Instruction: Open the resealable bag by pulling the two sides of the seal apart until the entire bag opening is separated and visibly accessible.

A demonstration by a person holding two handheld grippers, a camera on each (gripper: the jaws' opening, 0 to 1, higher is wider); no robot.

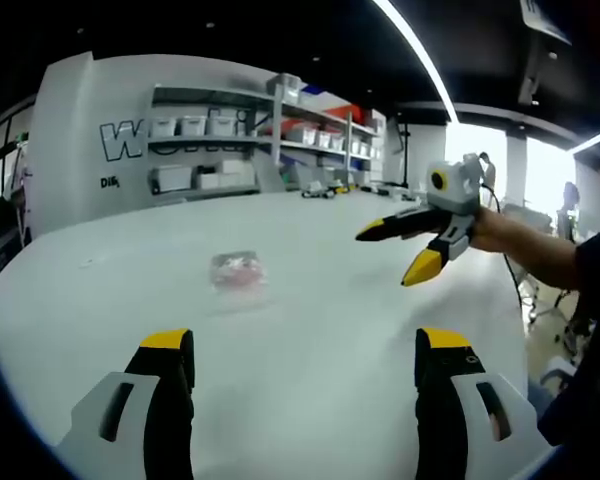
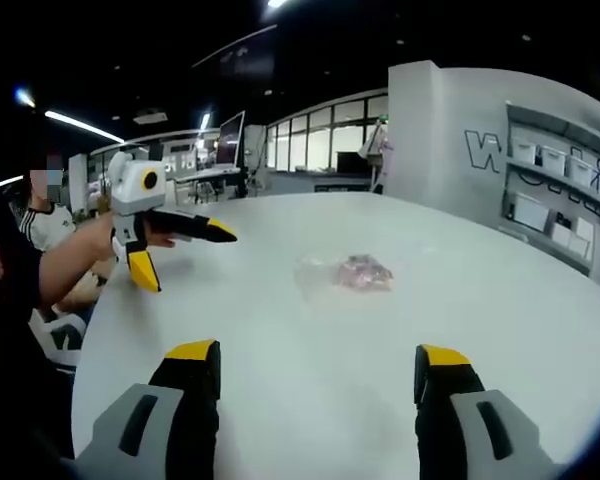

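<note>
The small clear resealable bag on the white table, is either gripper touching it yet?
Apart. In the left gripper view the small clear resealable bag lies alone on the white table, bare tabletop separating it from the left gripper and the right gripper.

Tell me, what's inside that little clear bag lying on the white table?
Through the clear bag shows a small reddish-pink clump, blurred in both views. What the pieces are cannot be made out. The bag lies flat on the table, both pairs of jaws apart from it.
</note>
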